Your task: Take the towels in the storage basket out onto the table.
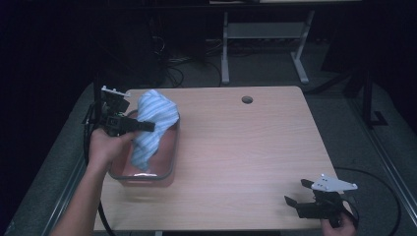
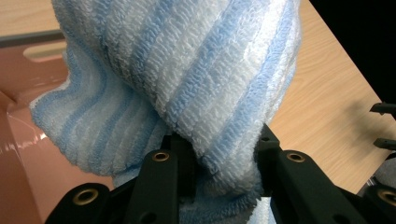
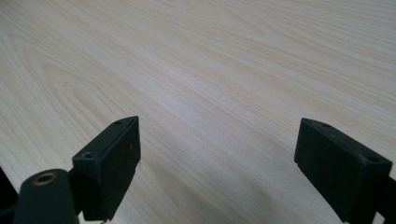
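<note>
A blue and white striped towel (image 1: pixel 152 123) hangs bunched above a pink tub with a grey rim (image 1: pixel 169 164) at the table's left side. My left gripper (image 1: pixel 147 126) is shut on the towel, reaching in from the tub's left. In the left gripper view the towel (image 2: pixel 187 79) fills the space above the jaws, and my left gripper (image 2: pixel 224 156) pinches a thick fold; the tub's pink wall (image 2: pixel 18 149) lies to the left. My right gripper (image 1: pixel 296 191) rests low near the table's front right corner, open. In the right gripper view the right gripper (image 3: pixel 217 158) holds nothing over bare wood (image 3: pixel 210 70).
The light wooden table (image 1: pixel 246 147) has a round cable hole (image 1: pixel 247 100) near its back edge. Behind it on the dark floor stand a grey desk frame (image 1: pixel 265 34) and some cables (image 1: pixel 169 64). The other gripper (image 2: pixel 385 126) shows at the right edge of the left gripper view.
</note>
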`<control>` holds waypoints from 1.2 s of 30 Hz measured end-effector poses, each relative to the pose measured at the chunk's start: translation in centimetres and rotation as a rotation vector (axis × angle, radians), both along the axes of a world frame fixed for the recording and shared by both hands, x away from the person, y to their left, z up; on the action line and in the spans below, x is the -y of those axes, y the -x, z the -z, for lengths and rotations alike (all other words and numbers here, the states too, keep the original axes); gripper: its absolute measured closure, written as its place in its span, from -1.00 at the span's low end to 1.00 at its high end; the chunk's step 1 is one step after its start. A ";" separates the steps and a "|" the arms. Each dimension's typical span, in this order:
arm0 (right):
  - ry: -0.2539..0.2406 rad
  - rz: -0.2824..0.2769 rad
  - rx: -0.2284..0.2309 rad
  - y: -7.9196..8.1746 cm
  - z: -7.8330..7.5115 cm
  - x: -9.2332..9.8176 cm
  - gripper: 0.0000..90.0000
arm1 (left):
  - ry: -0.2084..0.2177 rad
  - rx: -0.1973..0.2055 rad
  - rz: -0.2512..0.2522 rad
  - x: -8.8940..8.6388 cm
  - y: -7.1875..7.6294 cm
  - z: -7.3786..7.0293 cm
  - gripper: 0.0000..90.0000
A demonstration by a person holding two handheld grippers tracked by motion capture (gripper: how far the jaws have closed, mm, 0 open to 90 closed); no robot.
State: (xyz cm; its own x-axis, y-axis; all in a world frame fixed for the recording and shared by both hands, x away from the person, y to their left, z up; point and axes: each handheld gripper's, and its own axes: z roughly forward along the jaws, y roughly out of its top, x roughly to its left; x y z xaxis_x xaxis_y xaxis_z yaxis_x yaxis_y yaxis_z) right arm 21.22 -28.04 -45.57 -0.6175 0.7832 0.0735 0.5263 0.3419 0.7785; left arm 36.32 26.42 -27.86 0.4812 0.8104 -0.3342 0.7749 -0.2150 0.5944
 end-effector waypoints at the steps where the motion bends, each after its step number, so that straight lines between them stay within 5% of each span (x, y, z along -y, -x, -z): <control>1: 0.000 -0.001 0.001 0.0 0.0 0.0 -0.69 | 0.002 0.002 -0.001 0.1 0.0 -0.2 0.55; 18: -0.009 -0.003 0.002 0.0 0.0 0.3 -0.69 | 0.001 0.037 0.032 3.3 -0.5 -2.8 0.54; 36: -0.019 0.011 0.008 0.0 -0.2 0.7 -0.69 | -0.030 0.045 0.122 8.2 -1.1 -4.4 0.54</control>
State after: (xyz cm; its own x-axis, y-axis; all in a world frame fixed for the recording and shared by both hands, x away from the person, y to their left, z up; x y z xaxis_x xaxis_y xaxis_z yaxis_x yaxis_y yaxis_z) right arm 21.20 -28.70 -45.41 -0.6094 0.7885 0.0832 0.5234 0.3213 0.7892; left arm 37.39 18.24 -23.50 0.5906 0.7542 -0.2869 0.7148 -0.3240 0.6198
